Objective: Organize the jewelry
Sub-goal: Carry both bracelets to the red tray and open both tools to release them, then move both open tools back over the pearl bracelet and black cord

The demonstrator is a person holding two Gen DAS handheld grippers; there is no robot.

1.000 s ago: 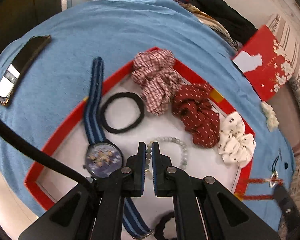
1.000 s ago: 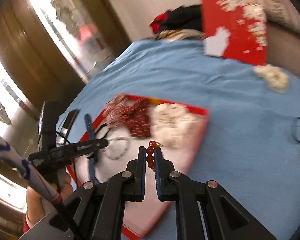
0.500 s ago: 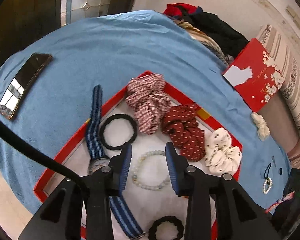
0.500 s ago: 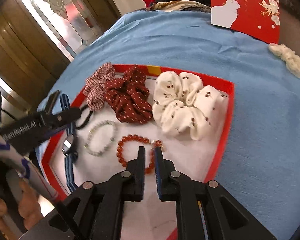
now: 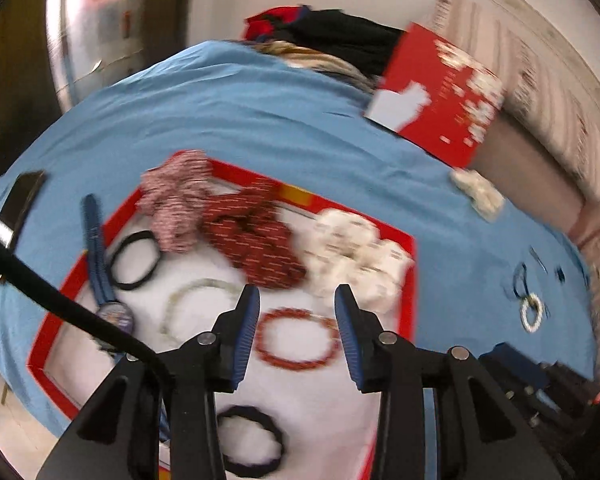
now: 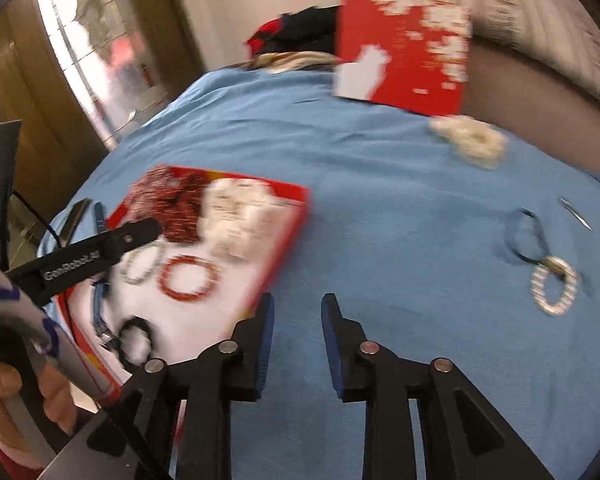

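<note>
Left wrist view: blue cloth (image 5: pixel 228 120) bearing red-rimmed tray (image 5: pixel 408 280) of jewelry, red bead bracelet (image 5: pixel 300 338) lying inside, glazed door far left; left gripper (image 5: pixel 296 312) and right gripper (image 6: pixel 296 316) opening, empty.

Bare blue cloth (image 6: pixel 400 216) is seen btwn red tray (image 6: pixel 288 236) & pearl bracelet (image 6: pixel 554 286); tray's far side is blocked by scrunchies (image 5: pixel 260 232).
</note>
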